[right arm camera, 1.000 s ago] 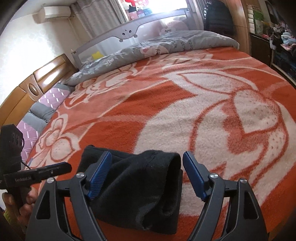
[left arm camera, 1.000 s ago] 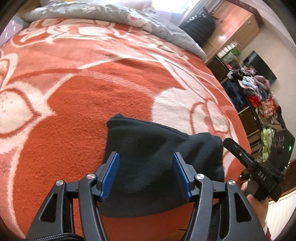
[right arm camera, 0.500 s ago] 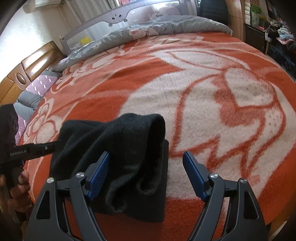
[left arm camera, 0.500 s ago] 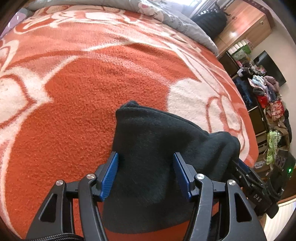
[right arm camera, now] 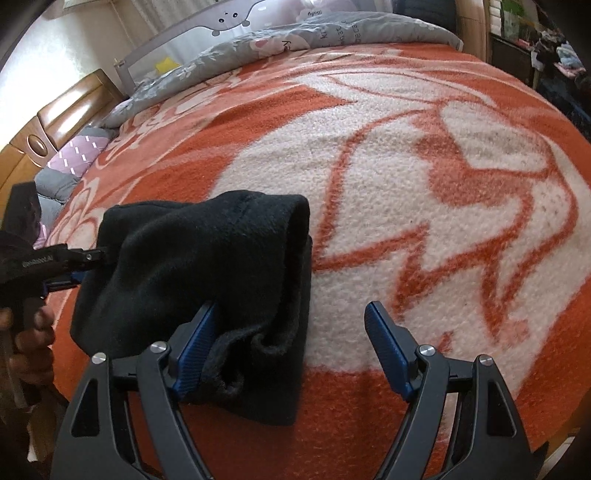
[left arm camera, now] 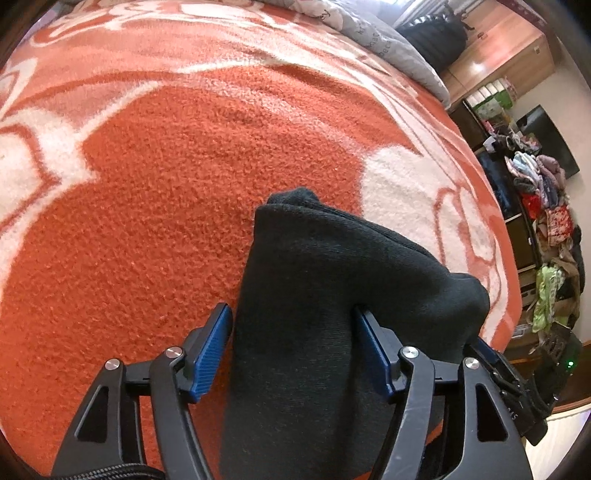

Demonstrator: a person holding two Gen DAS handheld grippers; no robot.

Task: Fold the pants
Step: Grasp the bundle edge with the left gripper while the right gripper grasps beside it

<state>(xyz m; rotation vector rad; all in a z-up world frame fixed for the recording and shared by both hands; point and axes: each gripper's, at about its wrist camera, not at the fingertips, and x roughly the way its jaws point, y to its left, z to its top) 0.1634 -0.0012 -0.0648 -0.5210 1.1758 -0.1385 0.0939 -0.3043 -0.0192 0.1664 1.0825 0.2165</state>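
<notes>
The black pants (left arm camera: 325, 295) are folded into a thick bundle on the orange and white blanket (left arm camera: 147, 184), near the bed's front edge. My left gripper (left arm camera: 293, 350) is open, its blue pads on either side of the bundle's near end. In the right wrist view the pants (right arm camera: 207, 266) lie at lower left; the top layer humps up. My right gripper (right arm camera: 291, 350) is open, its left pad against the bundle's near edge, its right pad over bare blanket. The left gripper (right arm camera: 74, 262) shows at the bundle's left side.
A grey patterned quilt (right arm camera: 295, 40) and a bed rail (right arm camera: 236, 22) lie at the far side. A wooden headboard (right arm camera: 55, 114) stands at the left. Shelves with piled clothes (left arm camera: 535, 192) stand beyond the bed's right edge (left arm camera: 509, 280).
Both grippers have moved forward onto the pants and lower toward the bed. The bundle's top layer has been pushed up and forward, and it fills more of both views.
</notes>
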